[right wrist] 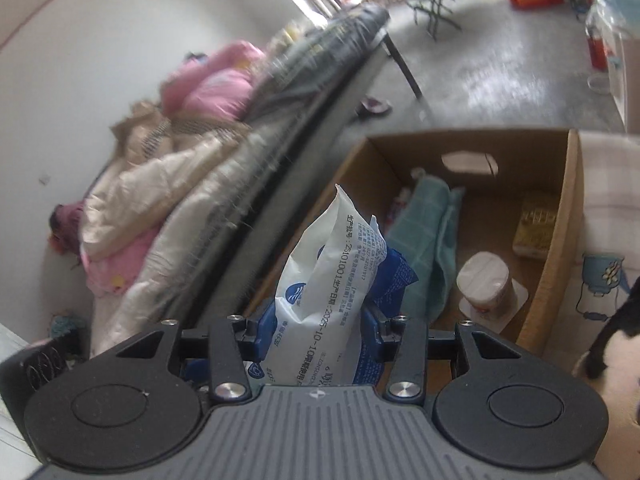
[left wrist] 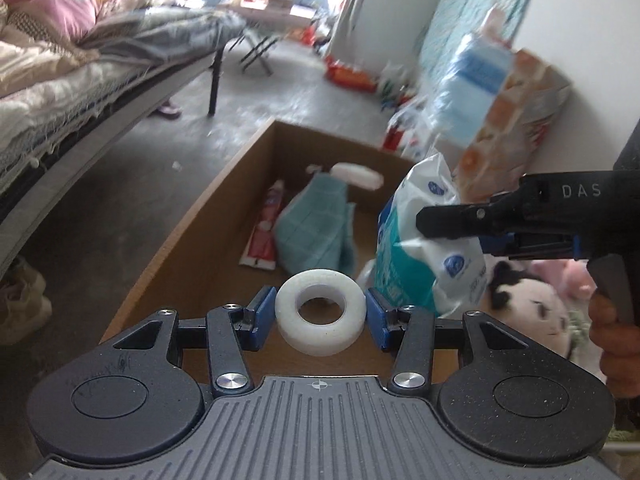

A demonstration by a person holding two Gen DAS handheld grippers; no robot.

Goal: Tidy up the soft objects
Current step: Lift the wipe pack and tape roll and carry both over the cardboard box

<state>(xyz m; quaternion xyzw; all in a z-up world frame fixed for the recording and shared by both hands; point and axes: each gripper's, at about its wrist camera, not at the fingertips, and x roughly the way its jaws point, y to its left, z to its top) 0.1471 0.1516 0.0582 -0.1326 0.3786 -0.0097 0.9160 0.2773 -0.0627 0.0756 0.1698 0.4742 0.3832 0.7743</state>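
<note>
My left gripper (left wrist: 320,318) is shut on a white foam ring (left wrist: 320,305) and holds it over the near end of an open cardboard box (left wrist: 224,196). My right gripper (right wrist: 316,332) is shut on a white and blue plastic pack (right wrist: 324,292), also held over the box (right wrist: 556,264); it shows in the left wrist view (left wrist: 424,248) with the right gripper (left wrist: 452,222) coming in from the right. In the box lie a folded teal cloth (left wrist: 316,228), a red tube carton (left wrist: 266,228), a white roll (right wrist: 486,282) and a yellow packet (right wrist: 536,230).
A bed with quilts and pink pillows (left wrist: 60,64) runs along the left. A plush doll with black hair (left wrist: 536,308) lies right of the box. Packs of tissue (left wrist: 492,88) lean on the right wall. A folding table (left wrist: 260,48) stands far back on the concrete floor.
</note>
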